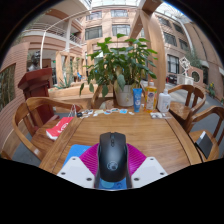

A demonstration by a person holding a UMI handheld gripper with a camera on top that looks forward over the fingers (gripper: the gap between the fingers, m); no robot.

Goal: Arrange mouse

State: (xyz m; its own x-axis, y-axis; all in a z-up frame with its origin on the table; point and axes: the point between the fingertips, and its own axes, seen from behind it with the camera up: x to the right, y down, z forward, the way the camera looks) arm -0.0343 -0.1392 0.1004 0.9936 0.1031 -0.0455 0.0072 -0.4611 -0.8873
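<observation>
A black computer mouse [112,155] sits between my gripper's [112,172] two fingers, its scroll wheel end pointing away from me. The magenta pads [89,160] show at both sides of the mouse and appear to press on its flanks. The mouse is held just above the near edge of a round wooden table [150,130]. A blue patch shows below the mouse's rear, between the white finger bodies.
A red book or packet [58,128] lies at the table's left. A potted green plant [118,70], a blue bottle [138,98] and small items stand at the far edge. Wooden chairs [30,115] ring the table. A dark object [204,145] lies at the right edge.
</observation>
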